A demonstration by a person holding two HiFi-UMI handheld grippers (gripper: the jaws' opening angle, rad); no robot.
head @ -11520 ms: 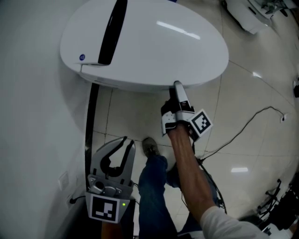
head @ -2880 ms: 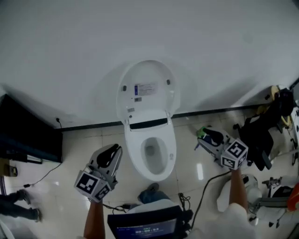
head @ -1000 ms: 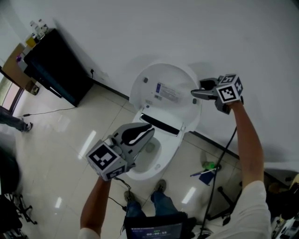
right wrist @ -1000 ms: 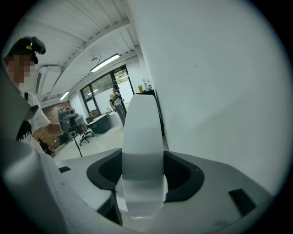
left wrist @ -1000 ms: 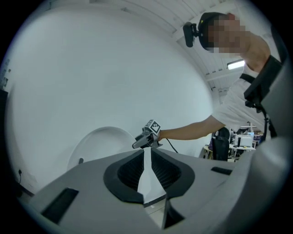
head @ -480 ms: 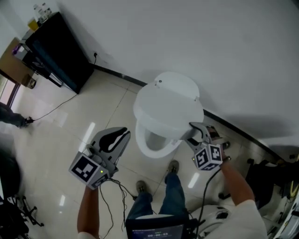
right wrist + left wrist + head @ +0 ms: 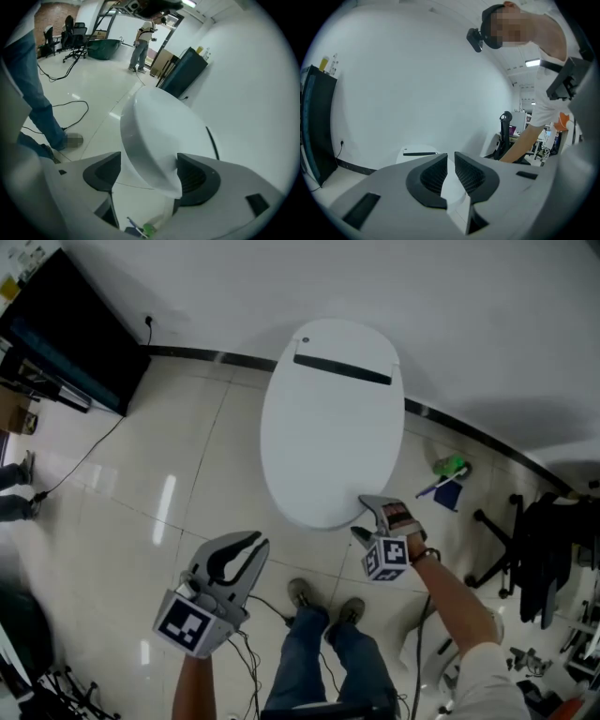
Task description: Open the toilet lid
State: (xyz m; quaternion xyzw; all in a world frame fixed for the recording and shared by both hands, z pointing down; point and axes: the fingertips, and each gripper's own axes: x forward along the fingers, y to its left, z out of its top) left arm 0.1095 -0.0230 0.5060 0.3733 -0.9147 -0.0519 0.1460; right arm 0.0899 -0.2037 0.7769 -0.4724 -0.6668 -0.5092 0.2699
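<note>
Left gripper (image 7: pixel 242 549): forearm comes up from the bottom edge, jaws aimed up-right toward the toilet. It hangs over floor tile (image 7: pixel 178 493), clear of the bowl. Jaws all but closed, thin slit only, nothing in them.

Toilet lid (image 7: pixel 328 418): down flat, toilet backed against the wall.

Right gripper (image 7: pixel 367 519): arm in from lower right, tilted down at the lid's front rim. Jaws wide and just been opening. The rim sits between them; one pad about touches it, the other is clear, so no clamp.
</note>
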